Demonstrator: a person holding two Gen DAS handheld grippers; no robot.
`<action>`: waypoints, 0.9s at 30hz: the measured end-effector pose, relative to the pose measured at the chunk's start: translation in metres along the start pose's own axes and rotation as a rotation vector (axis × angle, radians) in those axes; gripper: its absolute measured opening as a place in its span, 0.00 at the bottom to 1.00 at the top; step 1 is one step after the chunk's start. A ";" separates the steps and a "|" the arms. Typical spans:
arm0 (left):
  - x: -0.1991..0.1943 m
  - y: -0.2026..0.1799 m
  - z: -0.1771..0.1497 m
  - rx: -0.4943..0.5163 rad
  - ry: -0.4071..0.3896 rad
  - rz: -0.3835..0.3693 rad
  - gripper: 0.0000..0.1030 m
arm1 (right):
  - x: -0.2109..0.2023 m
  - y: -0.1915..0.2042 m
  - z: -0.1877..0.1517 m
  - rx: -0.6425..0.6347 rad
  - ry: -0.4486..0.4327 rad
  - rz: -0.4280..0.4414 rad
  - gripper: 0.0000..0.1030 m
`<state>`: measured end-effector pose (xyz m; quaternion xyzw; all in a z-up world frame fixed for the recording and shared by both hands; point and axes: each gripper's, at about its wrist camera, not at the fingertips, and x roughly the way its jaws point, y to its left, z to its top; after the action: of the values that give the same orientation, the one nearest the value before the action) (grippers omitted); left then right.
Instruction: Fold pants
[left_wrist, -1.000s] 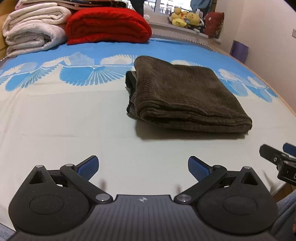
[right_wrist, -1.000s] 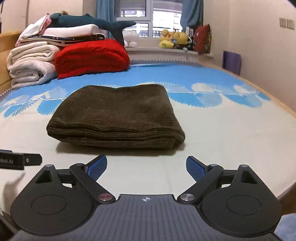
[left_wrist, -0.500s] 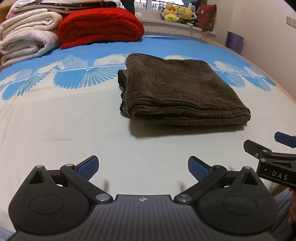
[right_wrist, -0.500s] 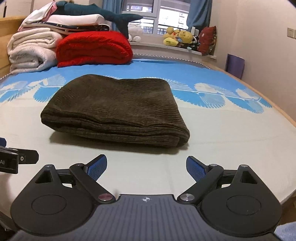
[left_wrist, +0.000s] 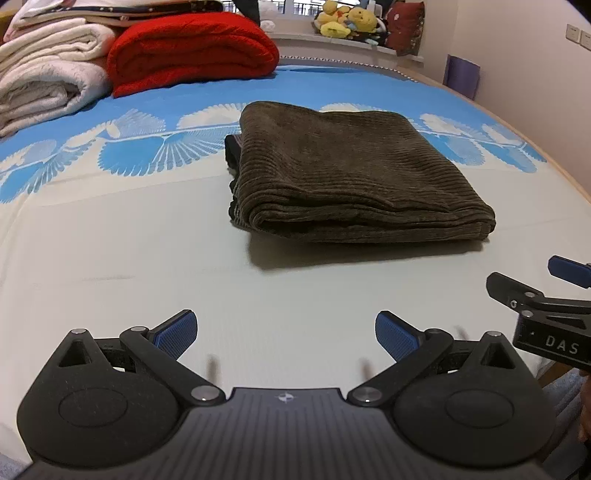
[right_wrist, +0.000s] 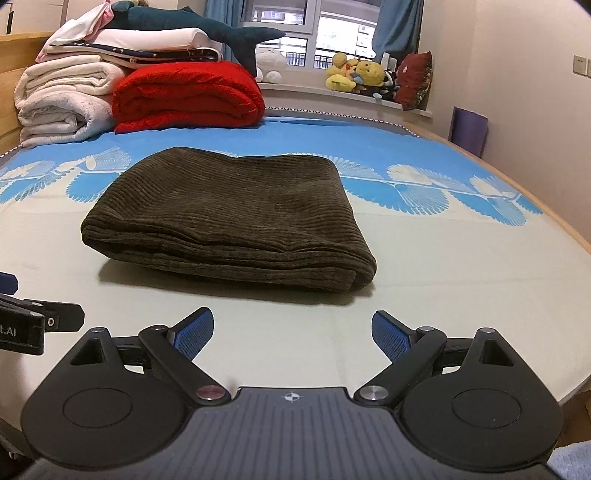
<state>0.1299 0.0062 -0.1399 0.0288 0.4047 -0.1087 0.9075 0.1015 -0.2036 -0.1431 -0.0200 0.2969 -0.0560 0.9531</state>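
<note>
Dark brown corduroy pants (left_wrist: 351, 177) lie folded into a thick rectangle on the bed sheet (left_wrist: 129, 266); the same bundle (right_wrist: 232, 218) fills the middle of the right wrist view. My left gripper (left_wrist: 286, 332) hovers open over bare sheet, short of the pants' near left corner, holding nothing. My right gripper (right_wrist: 291, 332) is also open and empty, just in front of the bundle's near edge. The right gripper's tip (left_wrist: 546, 306) shows at the right edge of the left wrist view, and the left gripper's tip (right_wrist: 37, 321) at the left edge of the right wrist view.
A red folded blanket (right_wrist: 188, 96) and white folded blankets (right_wrist: 62, 99) are stacked at the head of the bed, with a plush shark (right_wrist: 199, 27) on top. Plush toys (right_wrist: 354, 74) sit on the windowsill. The bed's wooden edge (right_wrist: 554, 214) curves along the right.
Both grippers have drifted slightly and tilted upward, so the pants sit a little lower and nearer in both views. Jaws stay open. The pants have not moved.
</note>
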 end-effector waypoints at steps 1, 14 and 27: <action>0.001 0.000 0.000 -0.001 0.002 0.003 1.00 | 0.000 0.000 0.000 0.000 0.000 0.001 0.90; 0.003 -0.001 -0.001 0.009 0.005 0.014 1.00 | 0.002 0.001 0.000 -0.009 0.012 0.006 0.90; 0.004 -0.002 -0.002 0.010 0.010 0.010 1.00 | 0.004 0.001 -0.001 -0.008 0.019 0.004 0.90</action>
<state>0.1302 0.0037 -0.1440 0.0358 0.4085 -0.1059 0.9059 0.1041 -0.2034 -0.1460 -0.0227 0.3062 -0.0529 0.9502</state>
